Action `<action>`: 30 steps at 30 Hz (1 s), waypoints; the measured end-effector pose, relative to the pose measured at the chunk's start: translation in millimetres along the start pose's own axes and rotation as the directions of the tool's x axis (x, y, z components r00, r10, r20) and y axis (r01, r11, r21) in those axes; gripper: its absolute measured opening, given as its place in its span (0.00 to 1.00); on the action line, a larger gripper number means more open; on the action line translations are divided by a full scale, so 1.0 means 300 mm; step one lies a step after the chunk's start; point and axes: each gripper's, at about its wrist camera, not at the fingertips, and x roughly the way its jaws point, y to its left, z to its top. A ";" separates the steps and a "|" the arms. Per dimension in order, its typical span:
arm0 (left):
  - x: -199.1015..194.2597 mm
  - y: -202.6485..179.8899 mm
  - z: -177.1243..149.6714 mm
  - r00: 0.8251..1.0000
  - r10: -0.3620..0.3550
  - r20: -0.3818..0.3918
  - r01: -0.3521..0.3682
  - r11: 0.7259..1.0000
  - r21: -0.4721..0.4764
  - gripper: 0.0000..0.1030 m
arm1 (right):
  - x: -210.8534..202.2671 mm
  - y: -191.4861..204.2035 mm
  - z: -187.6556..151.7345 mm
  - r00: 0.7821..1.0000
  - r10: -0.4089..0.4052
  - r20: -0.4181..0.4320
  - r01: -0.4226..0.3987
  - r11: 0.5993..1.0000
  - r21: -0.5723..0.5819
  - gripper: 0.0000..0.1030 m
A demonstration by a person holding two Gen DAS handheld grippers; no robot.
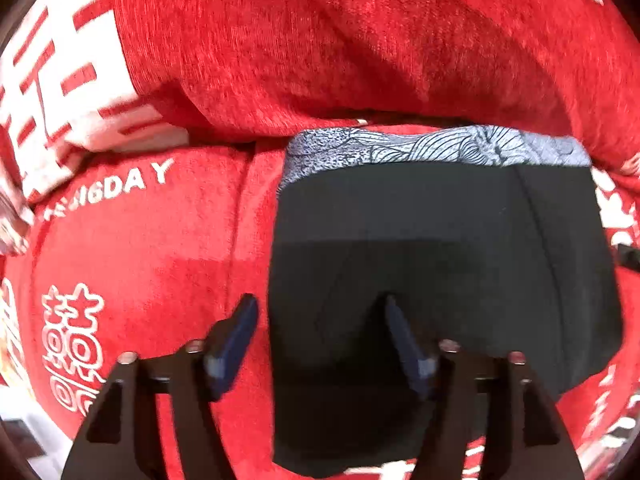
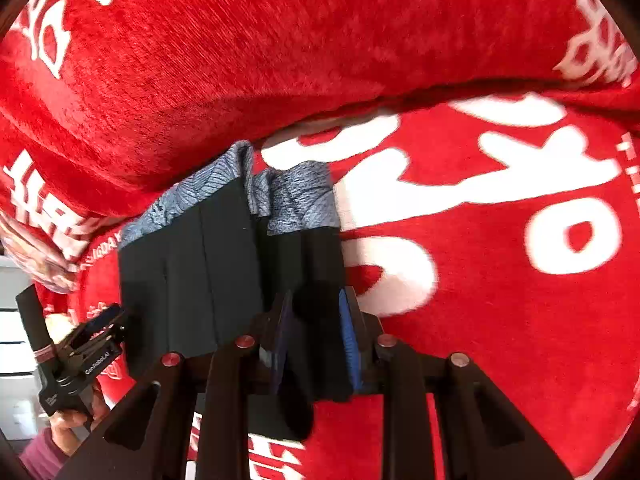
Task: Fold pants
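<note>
Black pants (image 1: 440, 240) with a blue-grey patterned waistband (image 1: 440, 146) lie folded on a red blanket (image 1: 140, 260). My left gripper (image 1: 320, 320) hovers open over their left edge: one finger stands above the blanket, the other above the black cloth, and neither presses. In the right wrist view the pants (image 2: 192, 272) reach up to the waistband (image 2: 296, 196). A raised fold of their right side sits between the pads of my right gripper (image 2: 316, 332), which is shut on it. The left gripper (image 2: 102, 318) shows at the pants' far left edge.
The red blanket (image 2: 500, 320) carries large white characters and covers the whole surface. A red cushion or backrest (image 1: 360, 40) rises right behind the waistband. A person's hand (image 2: 68, 420) holds the left gripper's handle. White furniture (image 2: 12, 340) stands beyond the left edge.
</note>
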 end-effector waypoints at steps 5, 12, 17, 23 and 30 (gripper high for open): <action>0.019 0.024 0.017 1.000 -0.023 -0.014 0.023 1.000 -0.017 0.76 | -0.067 0.085 -0.095 0.998 0.061 0.019 -0.060 0.997 -0.052 0.27; 0.020 0.037 0.015 0.999 -0.034 -0.019 0.033 0.999 -0.024 0.79 | -0.060 0.023 -0.242 0.997 0.059 0.044 -0.066 0.982 0.175 0.42; 0.016 0.029 0.008 0.999 -0.033 -0.013 0.033 0.999 -0.015 0.79 | 0.016 -0.043 -0.311 0.985 0.167 0.029 -0.167 0.926 0.338 0.49; 0.013 0.029 0.013 0.999 -0.026 -0.020 0.026 1.000 -0.010 0.79 | 0.020 -0.052 -0.269 0.972 0.218 0.085 -0.234 0.904 0.357 0.28; -0.027 0.031 0.014 0.996 -0.081 -0.037 0.080 0.996 -0.042 0.78 | 0.014 -0.018 -0.228 0.985 0.159 0.062 -0.170 0.949 0.265 0.27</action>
